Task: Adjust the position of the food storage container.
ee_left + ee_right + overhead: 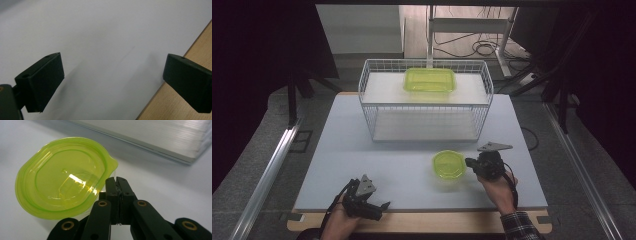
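Note:
A small round container with a yellow-green lid [448, 164] sits in front of the wire basket, right of the table's middle. My right gripper [470, 163] is at its right edge, jaws pressed together. In the right gripper view the container's lid [62, 177] lies just left of the gripper [116, 180], and a thin clear sliver of its rim runs in between the pads. A larger rectangular yellow-green container [430, 79] rests on the basket's upper shelf. My left gripper [381, 206] stands open and holds nothing at the table's front edge [175, 107].
The white wire basket [426, 102] stands at the back of the pale mat [362, 160]; its lower shelf [155, 137] lies close beyond the round container. A wooden strip borders the mat in front. Metal rails run along both sides.

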A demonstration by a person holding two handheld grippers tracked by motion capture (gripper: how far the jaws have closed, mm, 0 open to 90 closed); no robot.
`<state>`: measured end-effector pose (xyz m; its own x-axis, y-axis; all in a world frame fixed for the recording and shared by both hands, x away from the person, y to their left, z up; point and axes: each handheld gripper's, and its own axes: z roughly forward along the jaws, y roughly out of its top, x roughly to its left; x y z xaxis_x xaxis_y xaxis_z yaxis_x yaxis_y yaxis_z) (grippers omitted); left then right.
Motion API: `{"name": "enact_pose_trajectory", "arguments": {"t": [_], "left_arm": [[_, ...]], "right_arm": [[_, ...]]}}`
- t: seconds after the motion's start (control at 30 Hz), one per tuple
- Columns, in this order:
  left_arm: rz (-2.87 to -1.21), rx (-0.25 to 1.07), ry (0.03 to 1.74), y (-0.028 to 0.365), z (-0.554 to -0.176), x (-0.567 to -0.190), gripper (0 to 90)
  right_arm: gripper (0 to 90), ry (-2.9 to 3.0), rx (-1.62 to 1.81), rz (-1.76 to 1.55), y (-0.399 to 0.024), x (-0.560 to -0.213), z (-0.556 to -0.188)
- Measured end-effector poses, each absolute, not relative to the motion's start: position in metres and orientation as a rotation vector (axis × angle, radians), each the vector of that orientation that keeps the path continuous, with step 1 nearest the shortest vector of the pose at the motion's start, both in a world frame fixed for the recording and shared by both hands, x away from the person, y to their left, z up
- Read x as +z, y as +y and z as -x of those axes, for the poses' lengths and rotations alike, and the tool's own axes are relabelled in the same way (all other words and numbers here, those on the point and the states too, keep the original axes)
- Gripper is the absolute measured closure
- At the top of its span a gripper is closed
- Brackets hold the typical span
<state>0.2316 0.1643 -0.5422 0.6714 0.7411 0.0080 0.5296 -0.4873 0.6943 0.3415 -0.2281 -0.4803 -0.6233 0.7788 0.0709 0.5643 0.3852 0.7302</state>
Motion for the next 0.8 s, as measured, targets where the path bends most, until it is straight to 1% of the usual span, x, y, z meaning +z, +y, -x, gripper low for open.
{"name": "enact_pose_trajectory", "arguments": {"t": [0.07,0.6,0.8], "left_arm": [[-2.209,0.405,0.974,0.165,-0.232,-0.542,3.1],[-2.206,0.405,0.975,0.165,-0.231,-0.541,3.2],[-2.202,0.409,0.976,0.165,-0.231,-0.54,3.4]], "right_arm": [[88.0,2.387,1.078,-1.158,-0.218,-0.481,-0.342],[88.0,2.468,1.087,-1.061,-0.176,-0.488,-0.347],[86.8,2.458,1.077,-1.053,-0.179,-0.488,-0.346]]}}
